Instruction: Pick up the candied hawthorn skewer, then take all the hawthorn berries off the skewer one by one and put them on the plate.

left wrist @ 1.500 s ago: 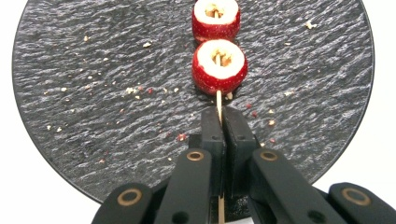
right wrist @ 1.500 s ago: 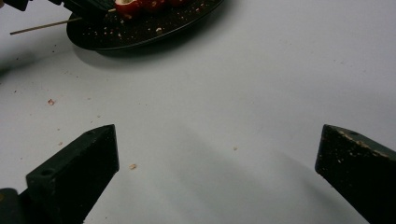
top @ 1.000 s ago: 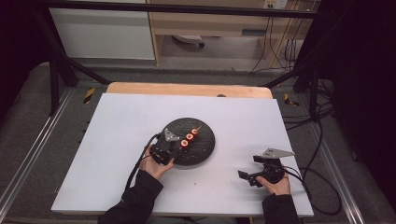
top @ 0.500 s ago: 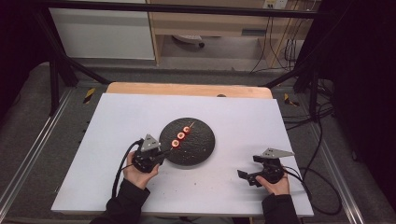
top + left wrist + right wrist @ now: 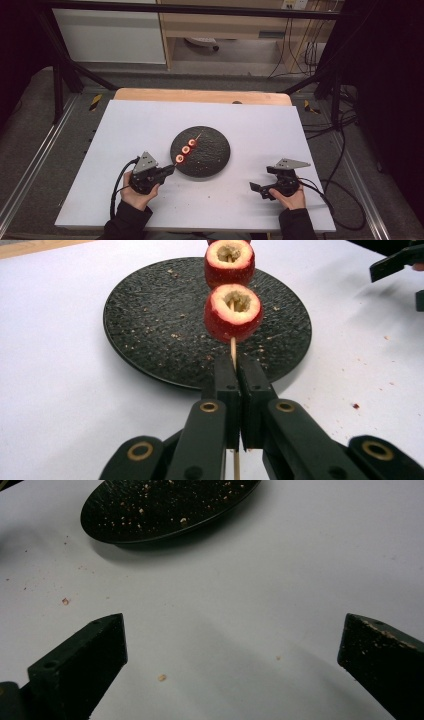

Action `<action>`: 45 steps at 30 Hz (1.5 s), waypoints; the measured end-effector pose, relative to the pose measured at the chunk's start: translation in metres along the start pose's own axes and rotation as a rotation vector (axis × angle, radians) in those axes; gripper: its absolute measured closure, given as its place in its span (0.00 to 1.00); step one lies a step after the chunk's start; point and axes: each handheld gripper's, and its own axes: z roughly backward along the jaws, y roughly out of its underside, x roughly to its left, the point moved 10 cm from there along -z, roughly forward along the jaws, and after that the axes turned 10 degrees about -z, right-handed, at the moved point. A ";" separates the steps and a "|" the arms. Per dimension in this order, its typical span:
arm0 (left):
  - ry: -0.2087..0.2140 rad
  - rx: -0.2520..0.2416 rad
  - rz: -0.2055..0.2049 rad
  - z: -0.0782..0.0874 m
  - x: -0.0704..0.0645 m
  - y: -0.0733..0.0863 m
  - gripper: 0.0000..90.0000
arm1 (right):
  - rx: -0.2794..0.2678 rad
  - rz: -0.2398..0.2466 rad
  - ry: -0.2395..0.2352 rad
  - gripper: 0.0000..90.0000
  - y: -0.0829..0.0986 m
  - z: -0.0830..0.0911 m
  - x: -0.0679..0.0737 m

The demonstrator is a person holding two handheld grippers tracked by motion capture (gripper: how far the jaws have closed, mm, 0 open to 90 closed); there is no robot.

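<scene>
Left gripper (image 5: 234,371) jaws hide the skewer's (image 5: 233,346) end.

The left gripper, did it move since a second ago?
Yes. The left gripper has pulled back off the black plate toward the person's edge of the table, and its fingers are shut on the skewer.

The left tongs (image 5: 169,170) sit near the counter's front edge, left of centre, held in the left hand (image 5: 136,192) with the forearm coming up from the front edge. Their jaws are pressed together and point toward the counter's middle. The right tongs (image 5: 256,189) rest near the front right corner in the right hand (image 5: 290,196), pointing left along the front edge, their jaws spread wide apart with nothing between them.
</scene>
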 end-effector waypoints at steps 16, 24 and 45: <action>0.047 -0.037 0.008 0.005 -0.008 0.008 0.98 | -0.011 0.018 -0.010 0.01 -0.015 -0.014 0.032; 0.050 -0.039 -0.006 0.004 -0.012 0.008 0.98 | -0.030 0.008 -0.009 0.01 -0.027 -0.020 0.047; 0.065 -0.051 -0.031 0.004 -0.020 0.005 0.98 | -0.114 -0.032 -0.101 0.04 -0.094 -0.055 0.113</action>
